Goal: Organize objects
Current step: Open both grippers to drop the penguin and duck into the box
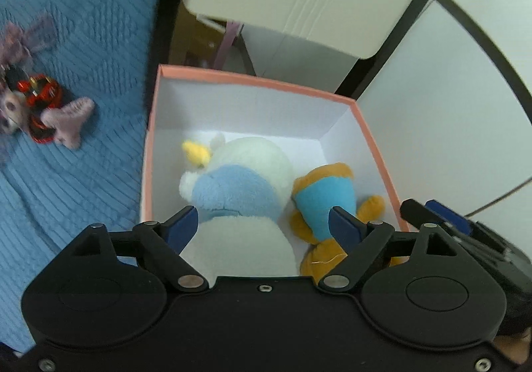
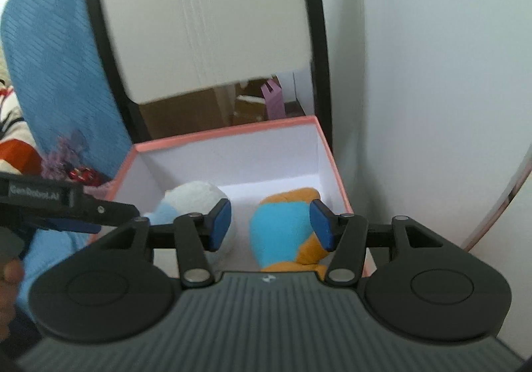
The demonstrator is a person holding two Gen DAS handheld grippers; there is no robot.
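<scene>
- Pink-rimmed cardboard box sits open beside the blue bedspread; I judge it the bin for the soft toys, since two lie in it already.
- White-and-blue plush lies at the box's 9 o'clock side, orange-and-blue plush at 3 o'clock, the two touching; laid side by side, I judge, so both fit on the floor of the box.
- My left claw hangs over the near rim, spread wide and holding nothing; the white plush shows between its pads.
- My right claw is also apart and empty, above the orange toy; neither pad touches it.
- Purple plush with red trim lies out on the bedspread at 9 o'clock, well apart from the box; likely the next to gather, and my left claw is nearer.
</scene>
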